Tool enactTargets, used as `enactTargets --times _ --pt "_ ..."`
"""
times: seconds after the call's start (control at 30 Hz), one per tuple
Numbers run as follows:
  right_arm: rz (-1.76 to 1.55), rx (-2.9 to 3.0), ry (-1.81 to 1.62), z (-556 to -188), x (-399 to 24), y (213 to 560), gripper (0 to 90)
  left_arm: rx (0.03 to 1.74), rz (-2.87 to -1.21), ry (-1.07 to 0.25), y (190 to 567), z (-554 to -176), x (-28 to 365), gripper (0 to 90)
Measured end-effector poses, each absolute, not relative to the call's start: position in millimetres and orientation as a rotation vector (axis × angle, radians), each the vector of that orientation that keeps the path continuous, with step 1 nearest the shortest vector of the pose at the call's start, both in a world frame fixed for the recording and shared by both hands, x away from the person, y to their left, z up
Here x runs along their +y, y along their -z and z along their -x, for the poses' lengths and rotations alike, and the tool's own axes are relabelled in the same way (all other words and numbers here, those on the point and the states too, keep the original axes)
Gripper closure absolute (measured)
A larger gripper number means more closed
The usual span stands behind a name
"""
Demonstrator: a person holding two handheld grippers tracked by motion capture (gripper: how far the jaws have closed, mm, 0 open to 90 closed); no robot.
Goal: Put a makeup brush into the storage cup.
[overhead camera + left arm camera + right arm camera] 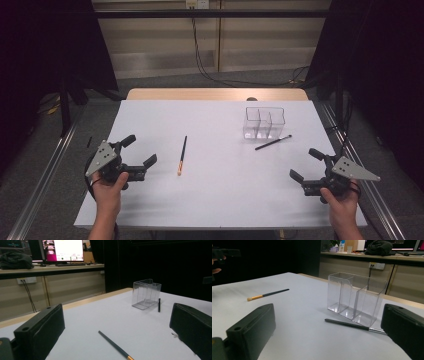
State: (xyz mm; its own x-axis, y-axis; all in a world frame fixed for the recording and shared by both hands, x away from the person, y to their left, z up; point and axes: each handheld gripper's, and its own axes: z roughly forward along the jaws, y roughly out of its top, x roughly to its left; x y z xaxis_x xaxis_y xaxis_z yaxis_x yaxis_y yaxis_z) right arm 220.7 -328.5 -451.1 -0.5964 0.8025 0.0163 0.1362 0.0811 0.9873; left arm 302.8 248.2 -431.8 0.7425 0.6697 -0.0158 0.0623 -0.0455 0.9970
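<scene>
**benchnoob:** So both claws are empty right now. Left claw (141, 150) sits at the near left of the bench (215, 200) with its jaws spread wide, right claw (304, 164) at the near right, also spread. Two makeup brushes are lying flat: the gold-ferrule brush (182, 155) left of centre, and the dark brush (273, 142) just in front of the clear three-slot organizer (264, 122) at the far right. I'm guessing the brushes go in the organizer. Tips?

**gripguy:** Looks that way to me too. Each claw is nearest its own brush, so I'd take them one per side. In the right gripper view the dark brush (352, 325) lies very close to the organizer (355, 298) wall, maybe touching, hard to tell. Come at it from the near side so a jaw doesn't knock the box.

**benchnoob:** Where to pinch?

**gripguy:** Mid-handle, jaws across the shaft, not along it. They're thin and lying flat, so get the tips right down to the surface or it'll roll out. The gold-ferrule brush (116, 347) has open space all round, easy one. Then tilt it upright before lowering it into a slot, and watch that light plastic tipping.
</scene>
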Motion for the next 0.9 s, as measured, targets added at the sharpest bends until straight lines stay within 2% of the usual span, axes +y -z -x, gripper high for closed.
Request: enactTargets --times 0.9 --pt "-0.915 1.825 -1.571 -222.0 -328.2 453.3 0.0 0.617 -1.558 -0.504 436.2 -345.8 197.7 0.0"
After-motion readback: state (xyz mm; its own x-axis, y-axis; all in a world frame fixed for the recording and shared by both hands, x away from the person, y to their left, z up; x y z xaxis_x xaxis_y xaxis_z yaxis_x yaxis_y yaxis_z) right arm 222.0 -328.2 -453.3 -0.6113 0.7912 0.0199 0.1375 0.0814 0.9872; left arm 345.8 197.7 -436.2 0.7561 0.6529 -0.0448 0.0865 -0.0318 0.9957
